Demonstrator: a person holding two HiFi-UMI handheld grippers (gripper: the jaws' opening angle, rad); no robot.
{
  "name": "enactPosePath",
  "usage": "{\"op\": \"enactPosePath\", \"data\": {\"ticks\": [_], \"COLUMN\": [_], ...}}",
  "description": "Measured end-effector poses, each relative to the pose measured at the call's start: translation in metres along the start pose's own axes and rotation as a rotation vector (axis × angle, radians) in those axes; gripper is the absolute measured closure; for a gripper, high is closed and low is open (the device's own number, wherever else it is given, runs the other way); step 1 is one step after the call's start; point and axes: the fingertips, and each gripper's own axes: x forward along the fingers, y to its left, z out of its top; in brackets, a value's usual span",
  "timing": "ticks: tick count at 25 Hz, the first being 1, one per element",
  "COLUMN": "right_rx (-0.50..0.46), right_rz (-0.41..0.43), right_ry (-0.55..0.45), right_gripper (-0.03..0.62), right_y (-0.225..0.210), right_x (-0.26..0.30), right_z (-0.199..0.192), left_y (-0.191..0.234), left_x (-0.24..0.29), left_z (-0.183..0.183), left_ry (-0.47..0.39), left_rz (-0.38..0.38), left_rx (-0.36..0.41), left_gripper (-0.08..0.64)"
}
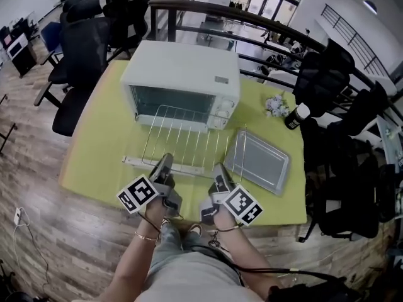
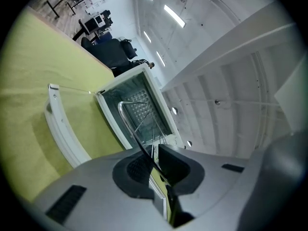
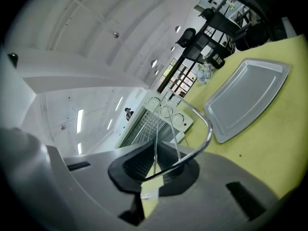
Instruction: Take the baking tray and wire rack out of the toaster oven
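Gripping the wire rack (image 1: 189,140) by its near edge, the left gripper (image 1: 165,162) and right gripper (image 1: 219,172) both have their jaws pinched on the wire. Rack's over the open door (image 1: 135,162), far edge at the toaster oven (image 1: 182,74) mouth. Baking tray (image 1: 259,161) lies flat on the green table (image 1: 94,156), just right of the rack.

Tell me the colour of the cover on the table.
Yellow-green; the table cover shows best in the head view.
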Motion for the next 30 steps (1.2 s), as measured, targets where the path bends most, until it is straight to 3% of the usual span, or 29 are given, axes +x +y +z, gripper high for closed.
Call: {"op": "enactPosePath", "data": {"ticks": [30], "right_rx": [0.054], "right_rz": [-0.214], "right_ry": [-0.238], "right_gripper": [0.566], "right_y": [-0.118], "right_x": [-0.111], "right_z": [0.097], "left_y": [-0.06], "left_x": [0.078], "left_z": [-0.166], "left_ry": [0.335], "left_rz": [-0.084], "left_rx": [0.016], "left_gripper": [0.535]}}
